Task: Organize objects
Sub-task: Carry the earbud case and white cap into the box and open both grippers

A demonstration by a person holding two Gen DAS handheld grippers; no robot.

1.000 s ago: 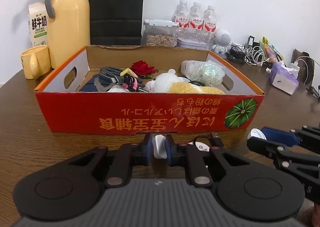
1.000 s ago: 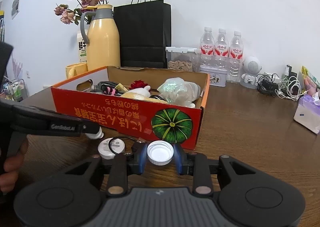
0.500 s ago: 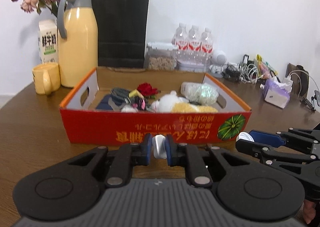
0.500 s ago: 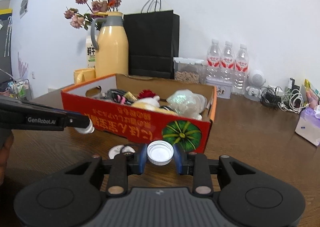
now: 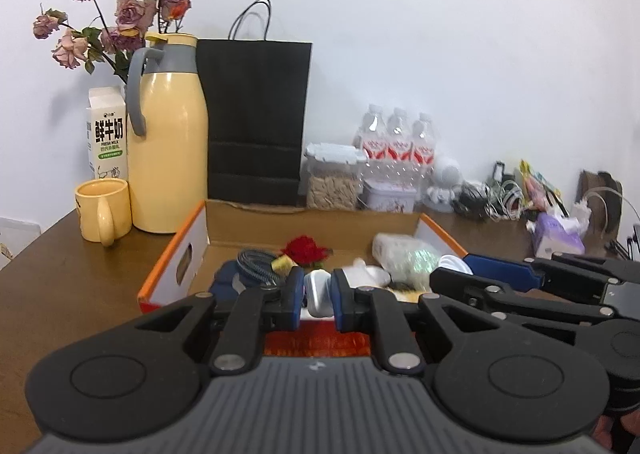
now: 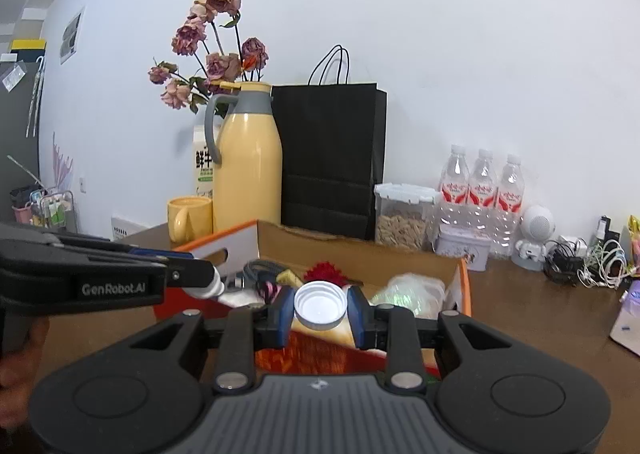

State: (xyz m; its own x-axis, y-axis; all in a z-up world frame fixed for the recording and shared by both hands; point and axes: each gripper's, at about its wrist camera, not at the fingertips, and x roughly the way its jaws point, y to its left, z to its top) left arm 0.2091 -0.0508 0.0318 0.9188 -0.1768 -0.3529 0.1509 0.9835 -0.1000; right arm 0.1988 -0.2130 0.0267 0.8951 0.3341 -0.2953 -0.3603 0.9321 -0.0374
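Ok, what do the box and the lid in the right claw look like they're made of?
The box looks like corrugated cardboard: plain brown inside, glossy red print outside, die-cut handle holes. The lid, pinched in the right claw, looks like smooth white moulded plastic with a ribbed edge, though only its hollow underside shows.

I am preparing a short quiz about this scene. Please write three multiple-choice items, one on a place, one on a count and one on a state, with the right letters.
1. Where does the yellow mug stand?
A. inside the box
B. beside the yellow jug, on the table
C. on the black bag

2. How many water bottles stand by the wall?
A. two
B. three
C. five

3. What does the right gripper hold?
A. a white cap
B. nothing
C. a red flower

Answers: 1 B, the mug sits left of the jug. 2 B, three red labels show. 3 A, both pads press the cap.
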